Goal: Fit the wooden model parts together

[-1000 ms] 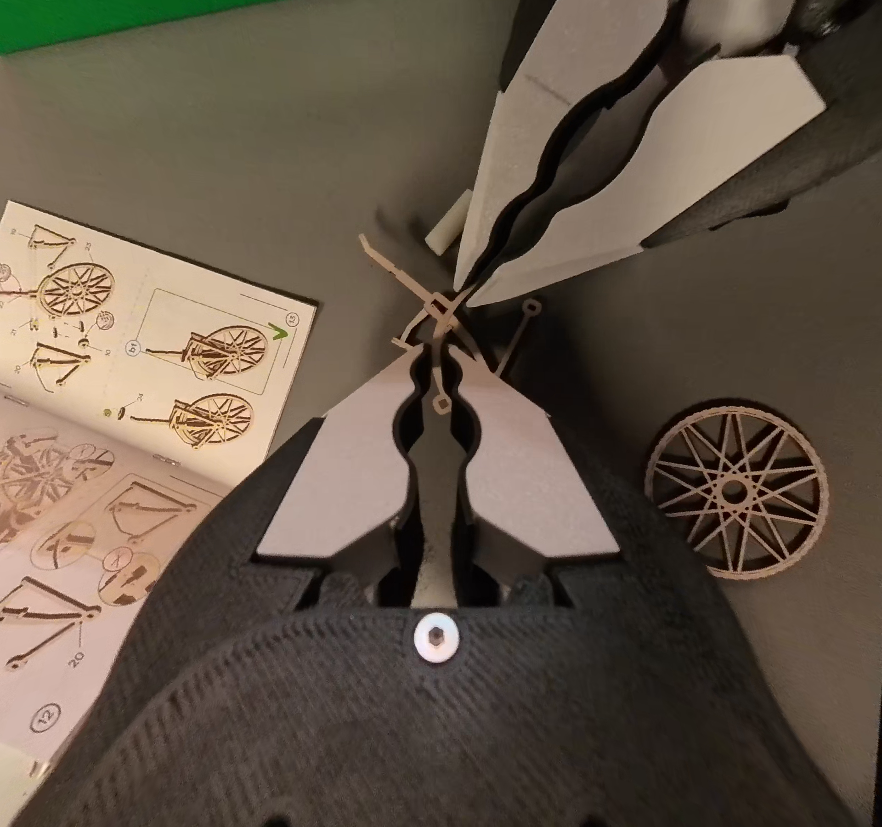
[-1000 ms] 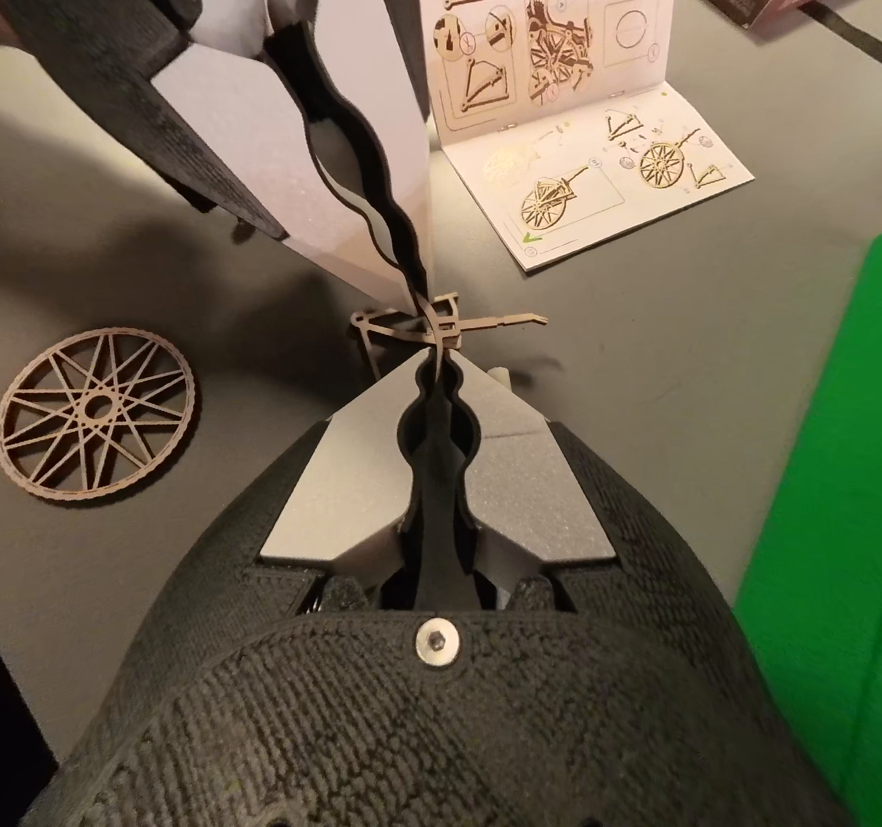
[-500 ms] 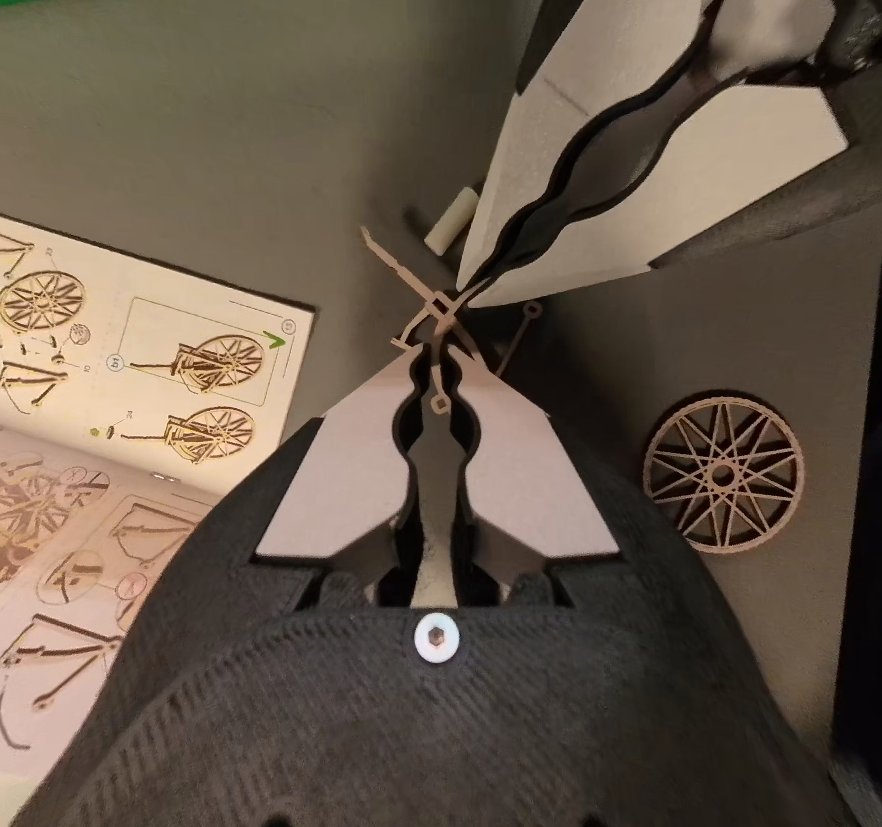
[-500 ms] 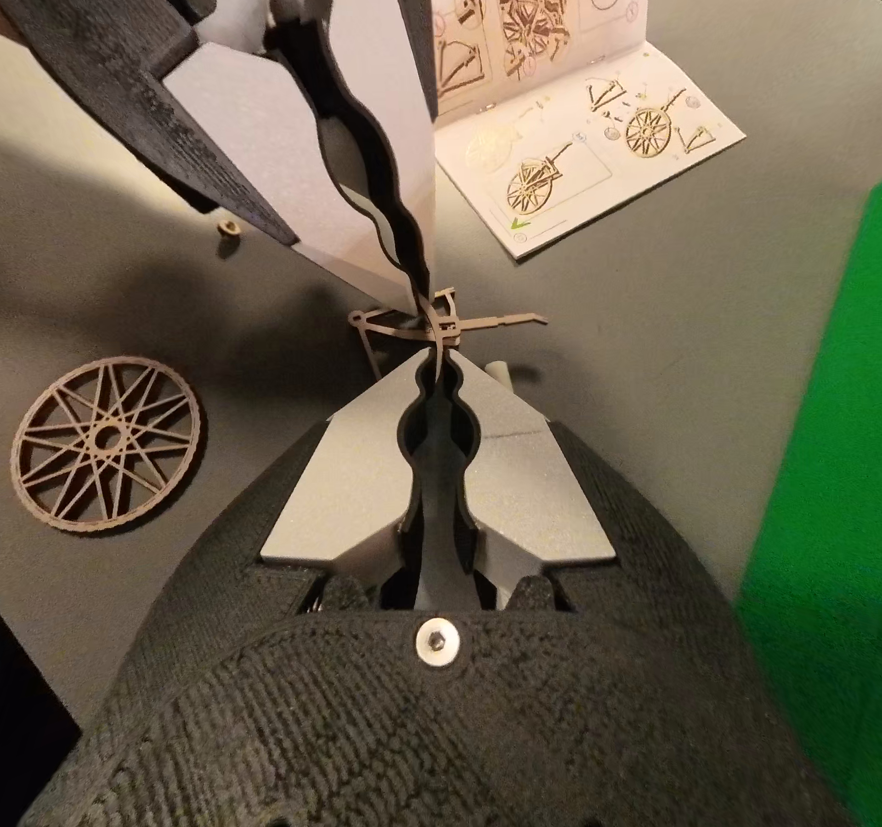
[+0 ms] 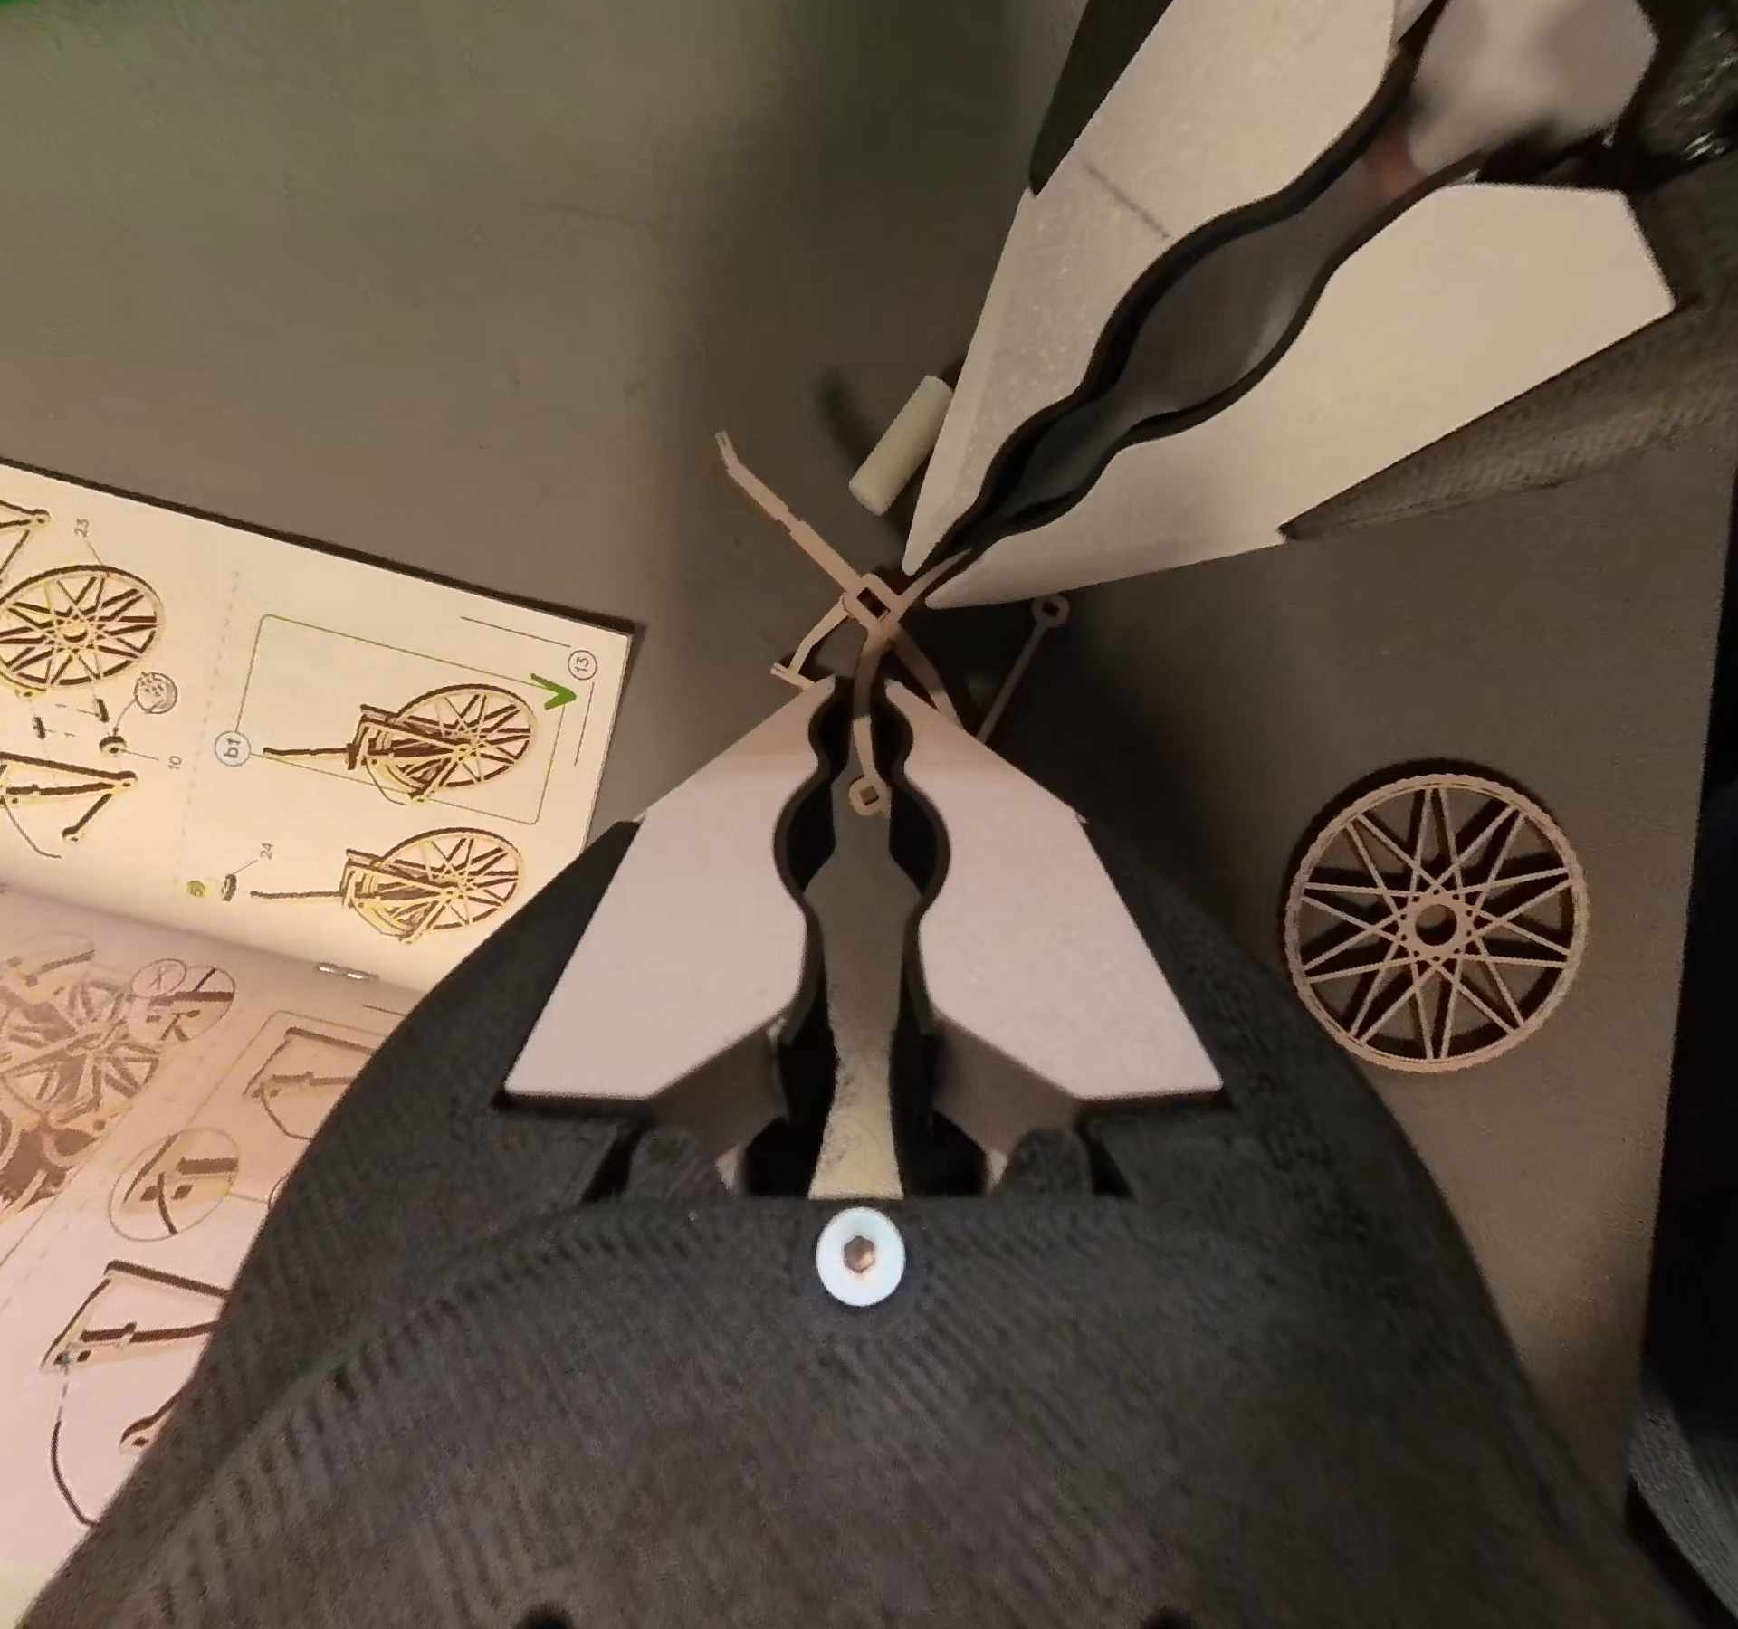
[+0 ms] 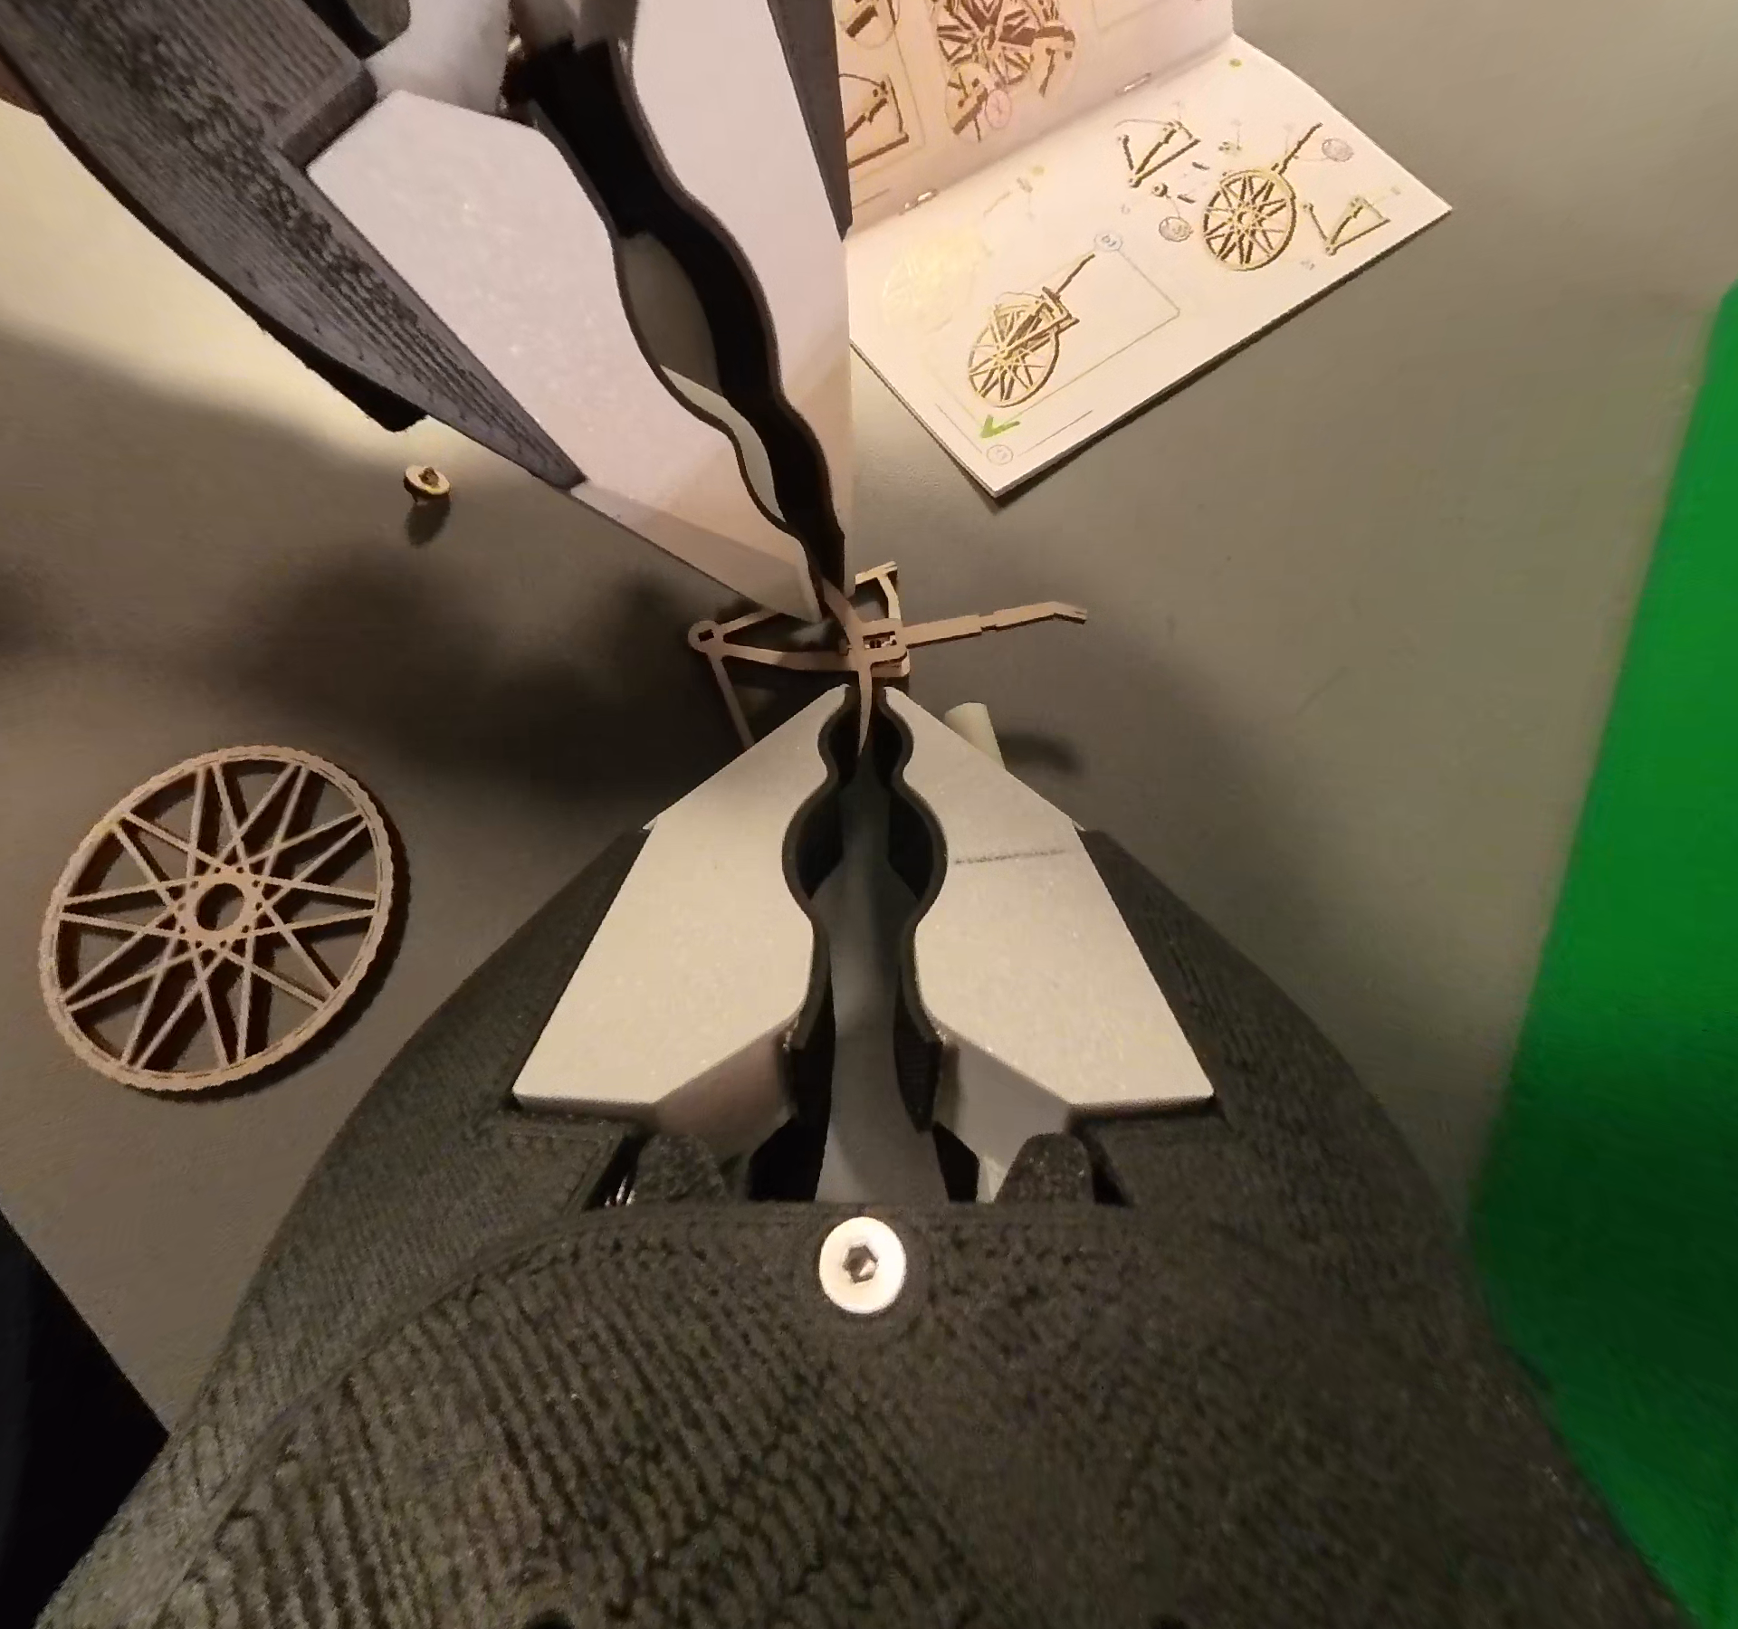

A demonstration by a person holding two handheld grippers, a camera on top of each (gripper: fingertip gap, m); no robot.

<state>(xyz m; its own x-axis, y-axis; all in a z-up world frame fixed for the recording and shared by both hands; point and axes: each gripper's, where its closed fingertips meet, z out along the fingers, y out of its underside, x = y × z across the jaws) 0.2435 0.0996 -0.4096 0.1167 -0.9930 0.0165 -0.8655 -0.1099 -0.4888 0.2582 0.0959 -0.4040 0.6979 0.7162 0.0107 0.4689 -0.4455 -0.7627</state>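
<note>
The left hand-held gripper point(image 5: 858, 691), with matte grey wavy-edged fingers, stayed clamped on a thin laser-cut wooden frame piece point(image 5: 870, 644); the right hand-held gripper point(image 6: 863, 698) pinched the same piece opposite, above the grey tabletop point(image 5: 376, 267). Farther off lay a spoked wooden wheel point(image 5: 1436, 926) and an open instruction booklet point(image 5: 282, 738), both shifted slightly in view.

clear: grey table point(image 5: 423, 220) far-left | blocked: booklet point(image 5: 310, 738) left, spoked wheel point(image 5: 1434, 926) right, white peg point(image 5: 898, 460) ahead

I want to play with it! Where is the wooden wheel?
The wooden wheel lies flat on the grey table, at the right in the left wrist view, apart from both grippers.
</note>
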